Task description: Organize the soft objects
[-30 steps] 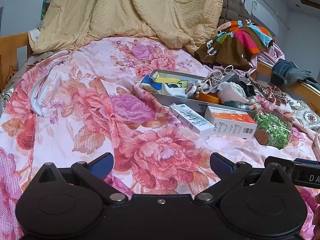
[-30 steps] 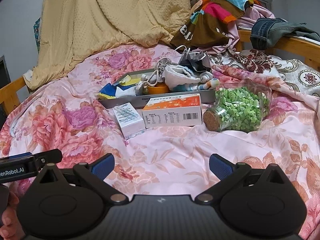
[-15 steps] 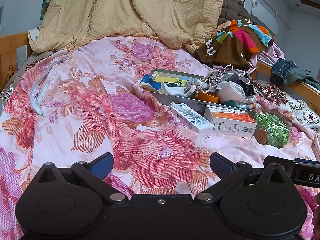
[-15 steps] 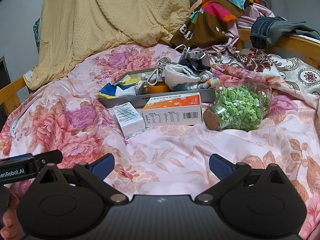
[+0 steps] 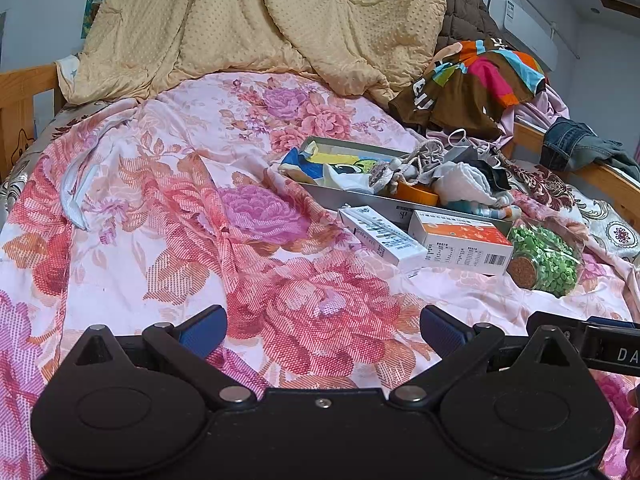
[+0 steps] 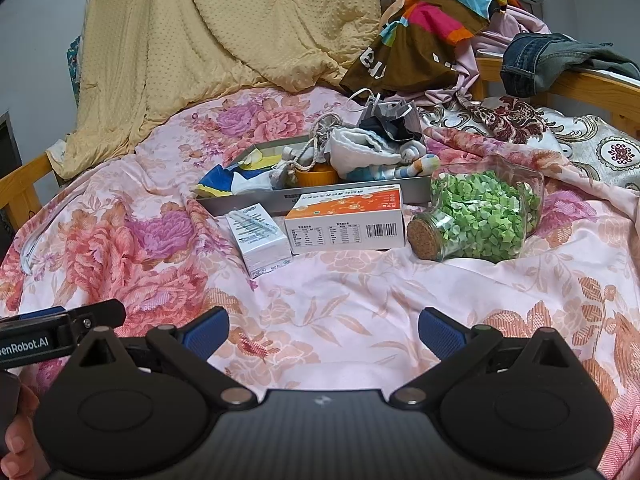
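The soft objects (image 6: pixel 360 152), a heap of white cloth, socks and drawstring cord, sit piled in the grey tray (image 6: pixel 348 196) on the bed (image 6: pixel 352 300); a blue-and-yellow printed cloth (image 6: pixel 224 180) spills over the tray's left end.

Risks, as judged:
- The cord is tangled through the heap; lifting one piece may drag others, or the orange tape roll (image 6: pixel 316 178), out of the tray.
- The corked glass jar of green pieces (image 6: pixel 484 216) lies on its side just right of the tray; a nudge on the yielding bedding could roll it.
- The orange-and-white carton (image 6: pixel 346 220) and small white carton (image 6: pixel 260 240) lean against the tray front, obstructing a low approach.

Left tool (image 5: pixel 320 328) and right tool (image 6: pixel 322 330): both spread wide, empty, well short of the tray.

Legible writing: "enRobot.AI" on the left tool's body in the right view; "DA" on the right tool's body in the left view. Carton print, apart from a barcode, is too small to read.
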